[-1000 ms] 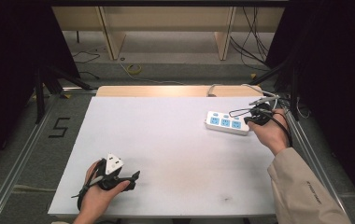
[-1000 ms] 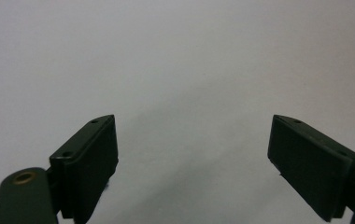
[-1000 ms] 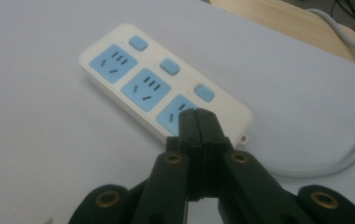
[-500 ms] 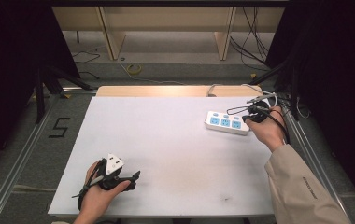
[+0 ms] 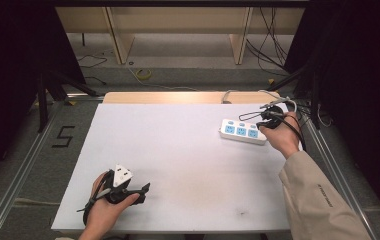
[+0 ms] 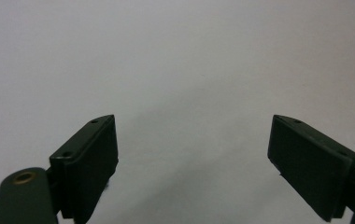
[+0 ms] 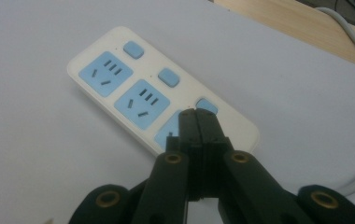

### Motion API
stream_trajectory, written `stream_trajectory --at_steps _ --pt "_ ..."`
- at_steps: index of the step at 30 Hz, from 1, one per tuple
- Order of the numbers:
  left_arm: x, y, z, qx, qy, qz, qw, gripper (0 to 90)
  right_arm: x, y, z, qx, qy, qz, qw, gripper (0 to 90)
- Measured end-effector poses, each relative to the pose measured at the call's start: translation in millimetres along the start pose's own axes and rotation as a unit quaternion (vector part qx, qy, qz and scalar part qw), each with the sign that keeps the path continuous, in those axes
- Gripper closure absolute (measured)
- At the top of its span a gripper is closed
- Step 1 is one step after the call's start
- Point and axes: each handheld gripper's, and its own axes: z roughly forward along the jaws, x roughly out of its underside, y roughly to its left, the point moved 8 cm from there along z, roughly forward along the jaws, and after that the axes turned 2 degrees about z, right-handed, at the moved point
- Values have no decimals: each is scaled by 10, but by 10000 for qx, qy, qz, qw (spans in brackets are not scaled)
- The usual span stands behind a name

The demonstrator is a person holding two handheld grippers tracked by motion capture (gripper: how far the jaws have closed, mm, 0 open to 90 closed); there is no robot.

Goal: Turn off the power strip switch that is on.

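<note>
The right gripper (image 7: 198,122), its jaws pressed together on nothing, is hovering over the end socket of the white power strip (image 7: 133,93), probably poised to press its switch. The strip is lying at the worktop's (image 5: 188,150) far right. The left gripper (image 6: 194,154) is idling wide apart near the front left.

A white table (image 5: 188,150) carried a white power strip (image 5: 243,131) with blue sockets near its far right corner.

power strip (image 5: 243,131) far right on table (image 5: 178,150) | right tongs (image 5: 264,119) over it | left tongs (image 5: 143,189) near edge
</note>
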Motion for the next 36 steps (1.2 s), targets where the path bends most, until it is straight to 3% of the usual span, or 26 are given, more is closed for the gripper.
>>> stream_trajectory --at_steps 36 --pt "-9 -7 4 0 -23 2 10000 157 -92 -55 127 50 154 84 9998 900"
